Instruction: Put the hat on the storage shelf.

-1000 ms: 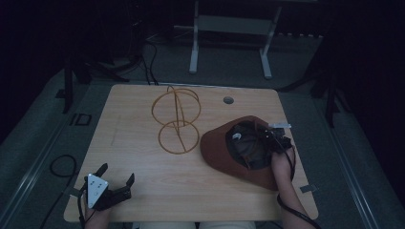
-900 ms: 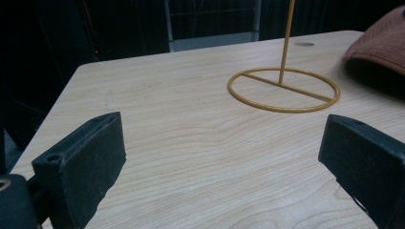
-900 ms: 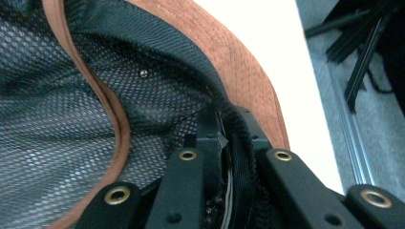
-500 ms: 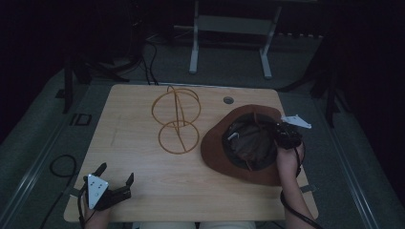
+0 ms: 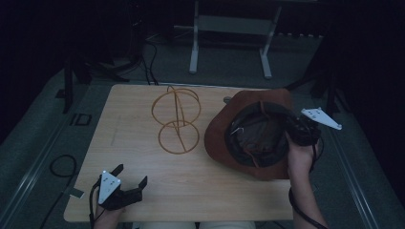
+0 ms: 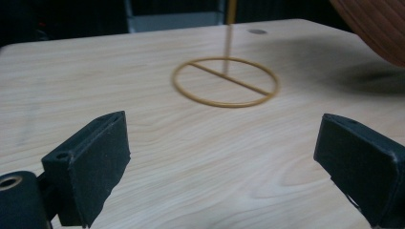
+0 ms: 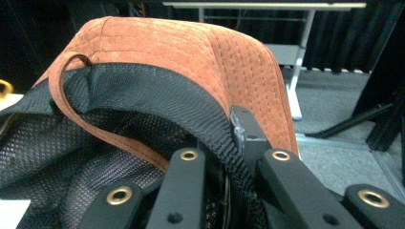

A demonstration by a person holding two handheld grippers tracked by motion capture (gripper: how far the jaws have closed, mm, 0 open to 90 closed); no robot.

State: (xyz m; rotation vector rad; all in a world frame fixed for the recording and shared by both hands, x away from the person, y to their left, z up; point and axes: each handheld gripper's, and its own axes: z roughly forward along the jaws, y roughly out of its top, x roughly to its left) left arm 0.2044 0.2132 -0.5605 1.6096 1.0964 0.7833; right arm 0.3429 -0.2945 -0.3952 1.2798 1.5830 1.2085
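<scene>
Hat now lifting off counter; my right gripper pinching soft, light brim; left gripper gaping, empty.

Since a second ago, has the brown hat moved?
Yes. The hat, clamped in the right tool, has tipped up, its far brim now covering the table's far-edge hole.

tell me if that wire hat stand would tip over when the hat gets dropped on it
Probably a bit tippy: the wire stand is thin hoops on one slim post, so it looks light. Its flat ring base lies wide on the table, which should help. The suede hat looks soft, so lower it centred.
</scene>
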